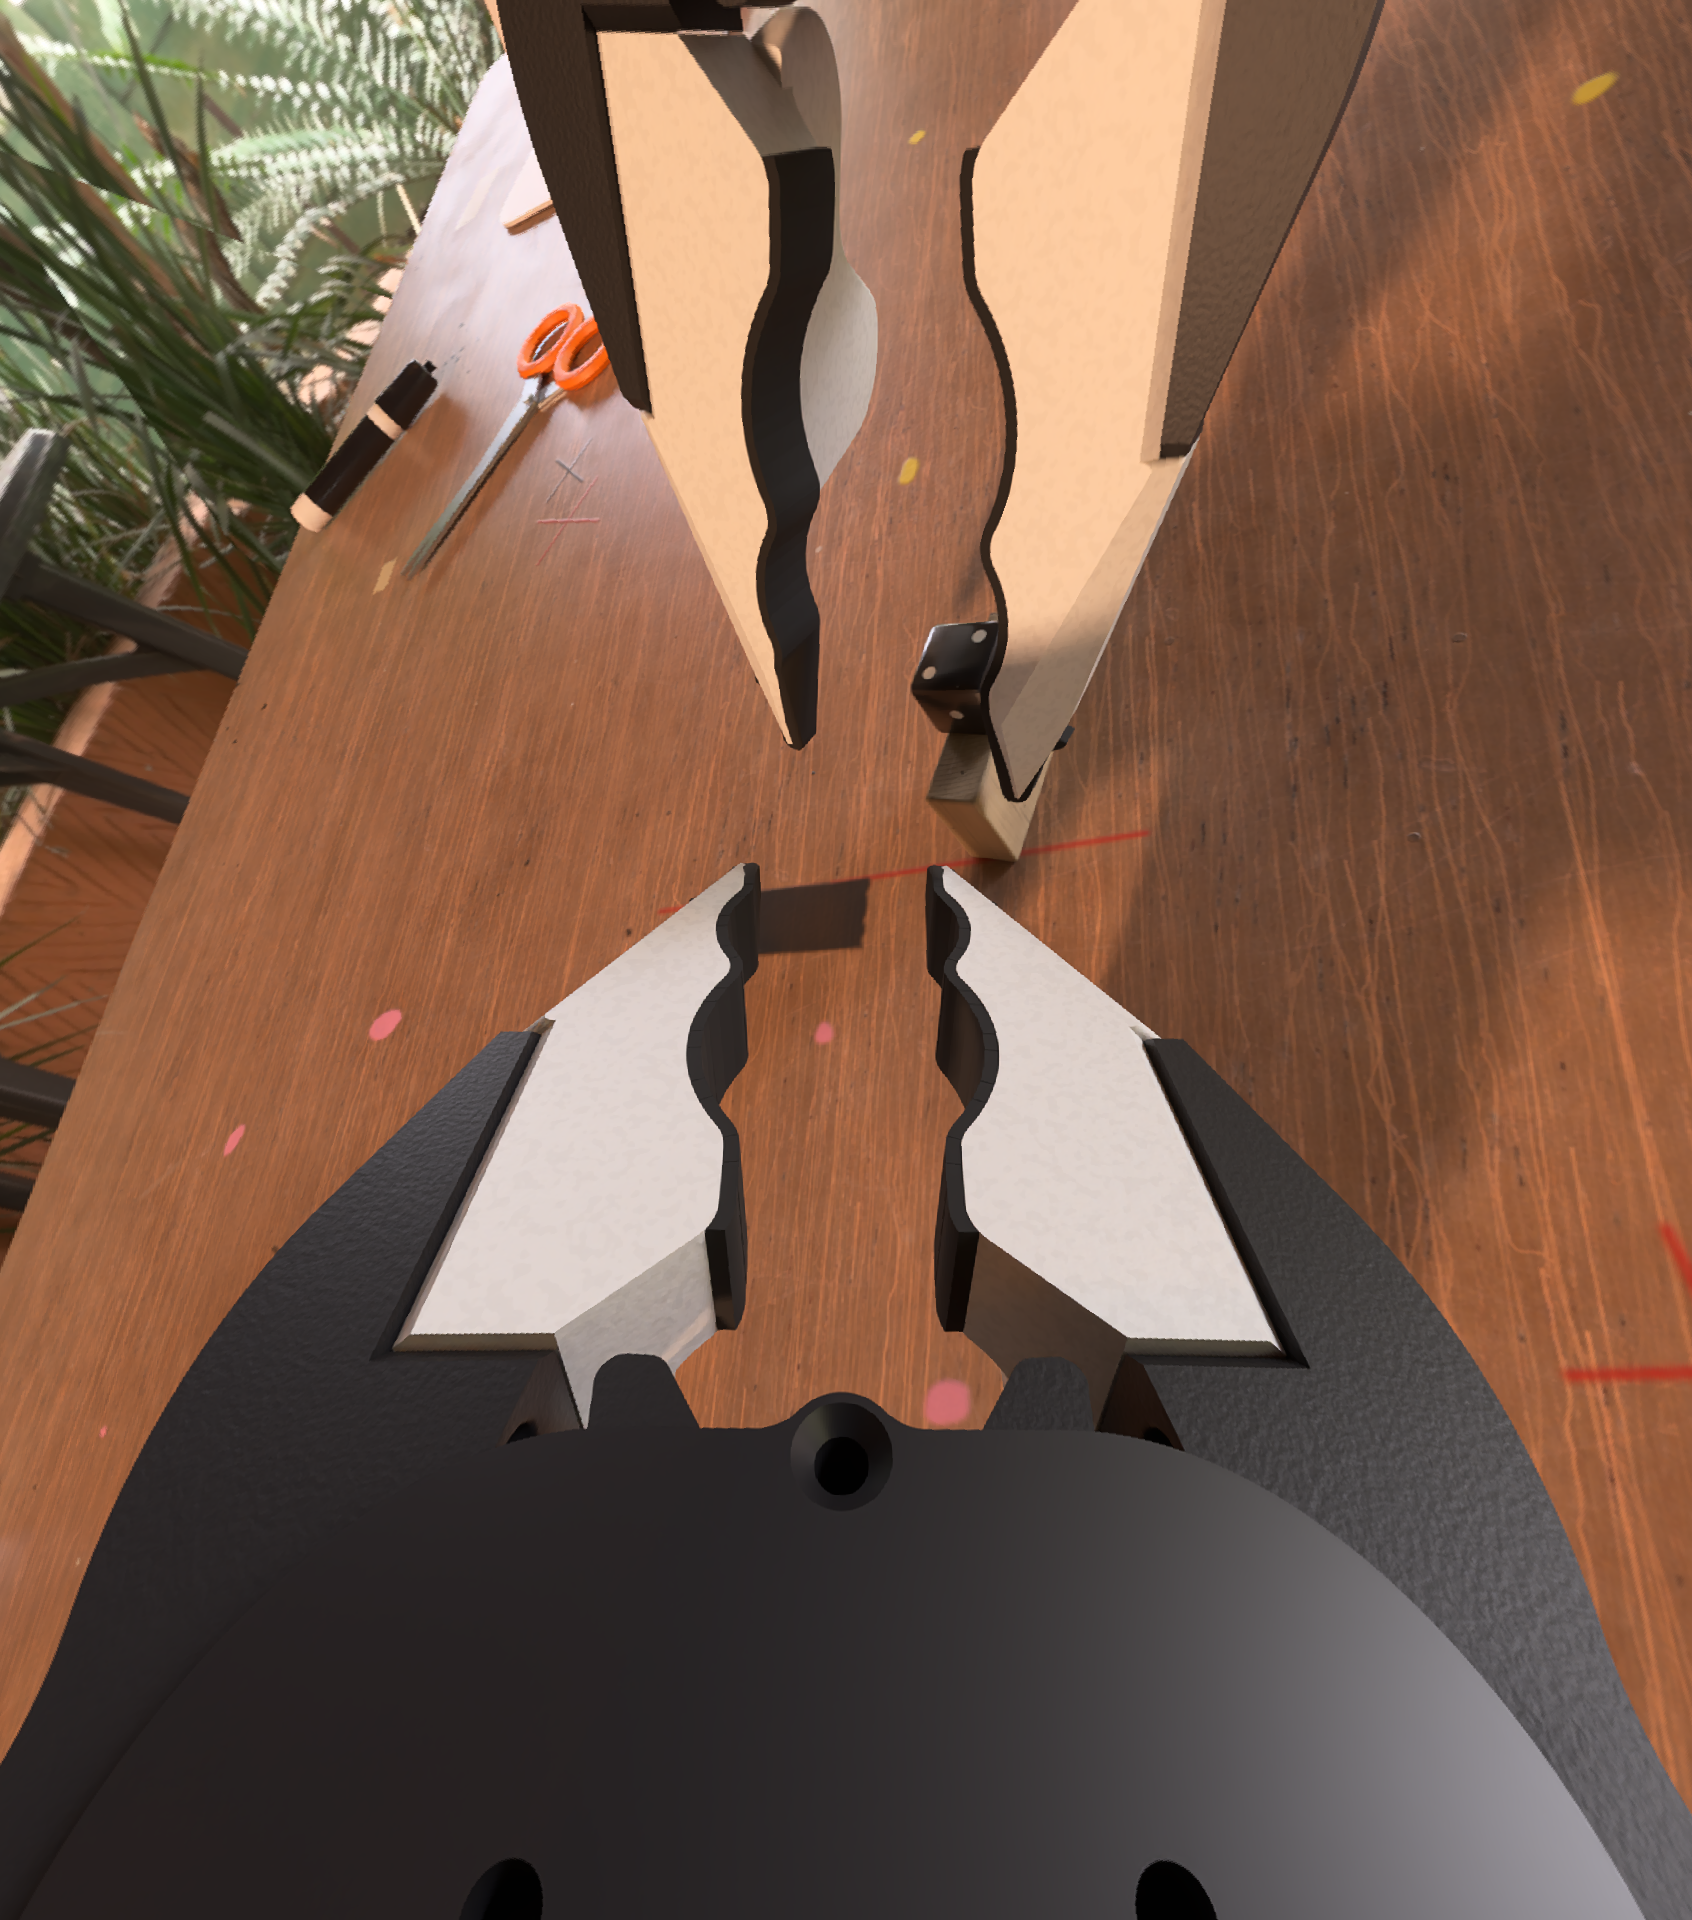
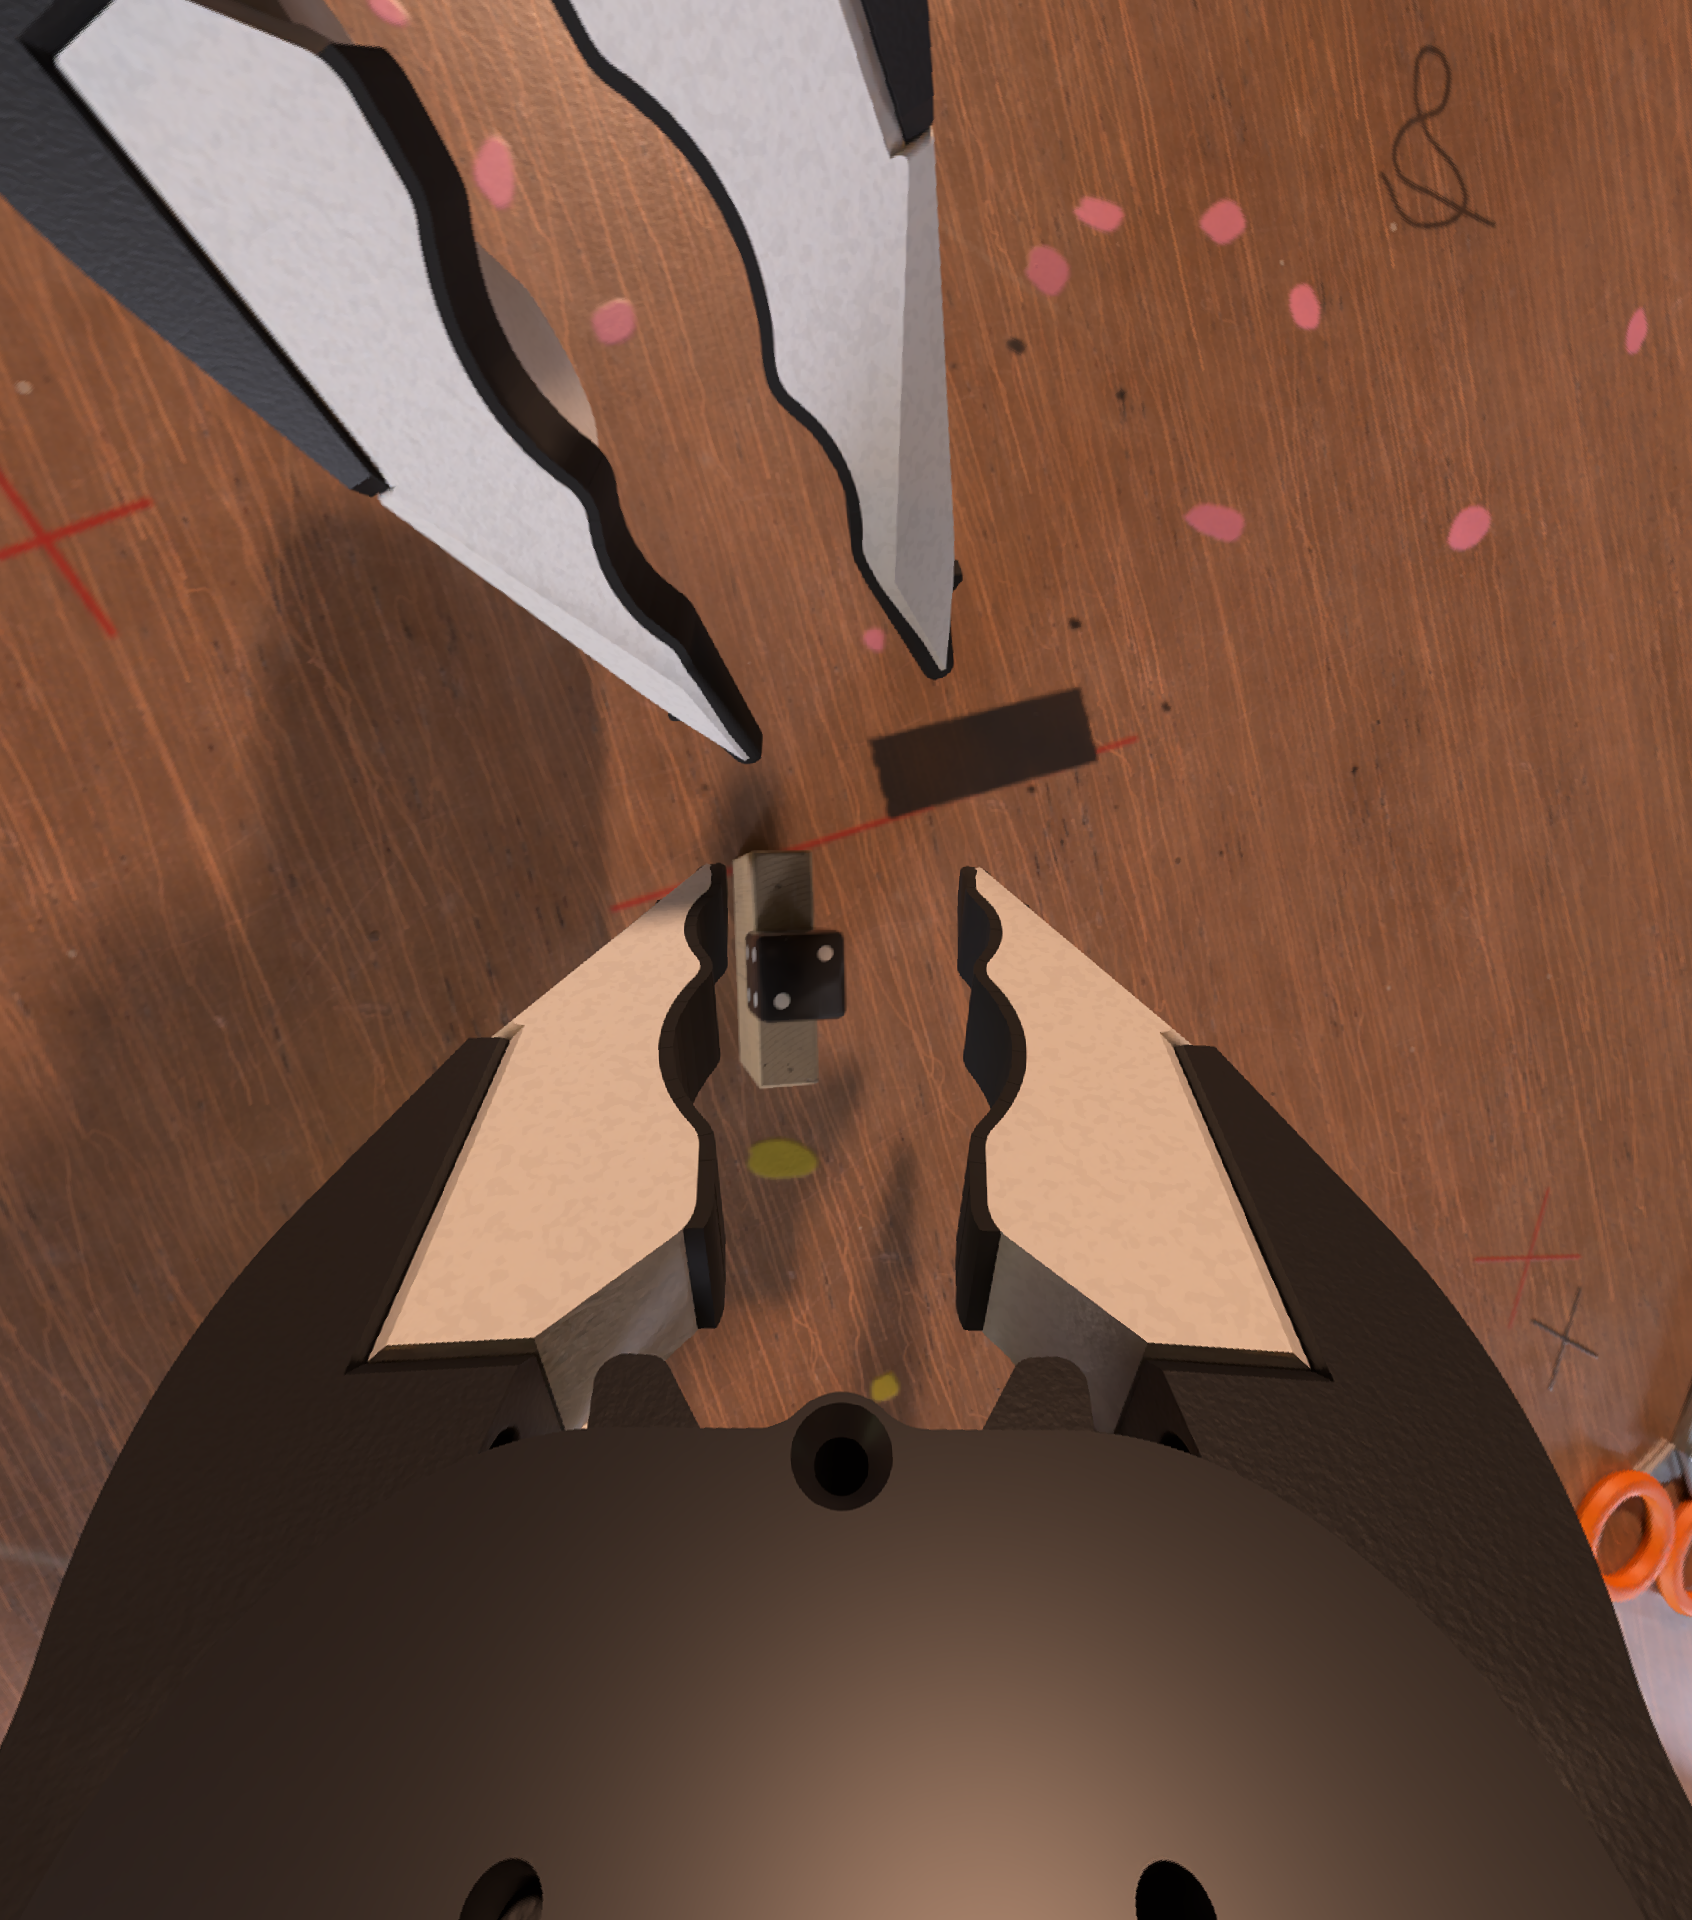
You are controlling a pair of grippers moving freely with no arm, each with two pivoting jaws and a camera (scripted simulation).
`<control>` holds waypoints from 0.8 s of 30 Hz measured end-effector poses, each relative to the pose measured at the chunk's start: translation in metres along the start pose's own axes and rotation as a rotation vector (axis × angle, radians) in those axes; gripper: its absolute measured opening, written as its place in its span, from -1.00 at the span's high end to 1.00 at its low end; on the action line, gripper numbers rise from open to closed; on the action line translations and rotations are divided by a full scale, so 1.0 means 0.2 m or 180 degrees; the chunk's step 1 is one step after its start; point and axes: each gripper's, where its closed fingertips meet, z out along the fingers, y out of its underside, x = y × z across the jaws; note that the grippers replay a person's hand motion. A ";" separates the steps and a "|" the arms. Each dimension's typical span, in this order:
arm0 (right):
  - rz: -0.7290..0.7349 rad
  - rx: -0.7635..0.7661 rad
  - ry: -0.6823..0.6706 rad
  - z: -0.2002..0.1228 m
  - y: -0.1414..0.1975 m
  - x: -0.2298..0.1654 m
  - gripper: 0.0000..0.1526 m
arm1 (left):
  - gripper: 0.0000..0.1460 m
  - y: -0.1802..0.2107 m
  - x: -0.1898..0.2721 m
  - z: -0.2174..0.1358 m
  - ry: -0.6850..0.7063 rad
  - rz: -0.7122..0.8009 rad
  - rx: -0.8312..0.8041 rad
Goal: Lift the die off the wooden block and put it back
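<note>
A small black die with white pips sits on a narrow pale wooden block that stands on the brown wooden table. My right gripper, with tan fingers, is open and points down over the block. The die lies between its jaws, close beside one finger. In the left wrist view the die shows above the block, against one finger of the right gripper. My left gripper, with white fingers, is open and empty, a short way from the block.
Orange-handled scissors and a dark marker lie near the table's edge, with plants and a dark chair beyond it. The scissors also show in the right wrist view. Red crosses and paint spots mark the tabletop.
</note>
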 end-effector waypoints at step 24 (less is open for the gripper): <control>0.0187 -0.0049 -0.0366 -0.04 0.05 -0.05 0.52 | 0.65 -0.02 0.02 0.02 0.0002 0.0059 0.0006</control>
